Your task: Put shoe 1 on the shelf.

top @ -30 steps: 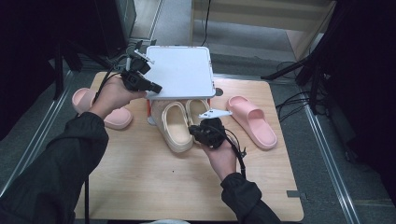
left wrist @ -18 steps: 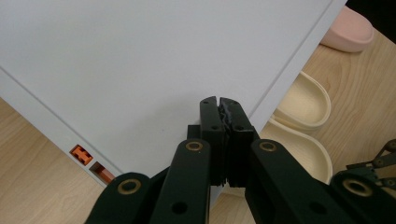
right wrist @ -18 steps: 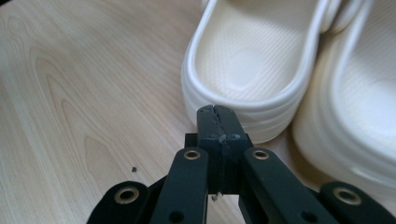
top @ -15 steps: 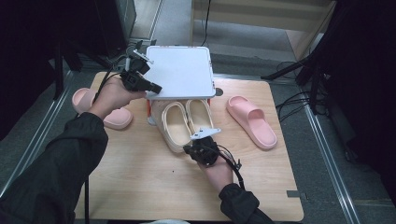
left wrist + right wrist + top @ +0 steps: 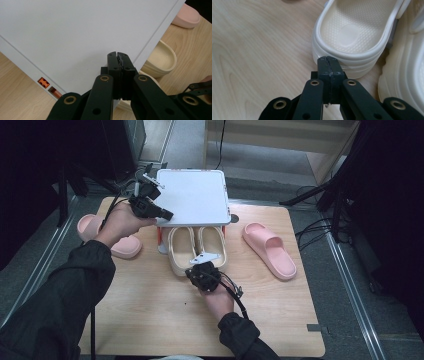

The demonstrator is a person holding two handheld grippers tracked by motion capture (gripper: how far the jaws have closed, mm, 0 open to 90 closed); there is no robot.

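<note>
— What's nearest you?

— My right gripper (image 5: 199, 269), in my right hand (image 5: 216, 295) at the near side of the white shelf (image 5: 192, 195). Its jaws are pressed together with nothing between them, tips right at the heel of the left cream slipper (image 5: 357, 32). I think they touch the heel, but the close view is too tight to be sure.

— And that slipper?

— It lies beside the other cream slipper (image 5: 212, 245), both with toes tucked under the shelf's near edge and heels sticking out toward me.

— Your other claw?

— My left gripper (image 5: 167, 213) sits at the shelf's left near corner. Its jaws are also closed flat on each other, holding nothing, tips just over the white top.

— Anything else around the shelf?

— One pink slipper (image 5: 270, 250) lies well to its right on the wooden table (image 5: 150, 310); another pink slipper (image 5: 107, 237) lies to its left, partly behind my left hand (image 5: 120, 222).
</note>
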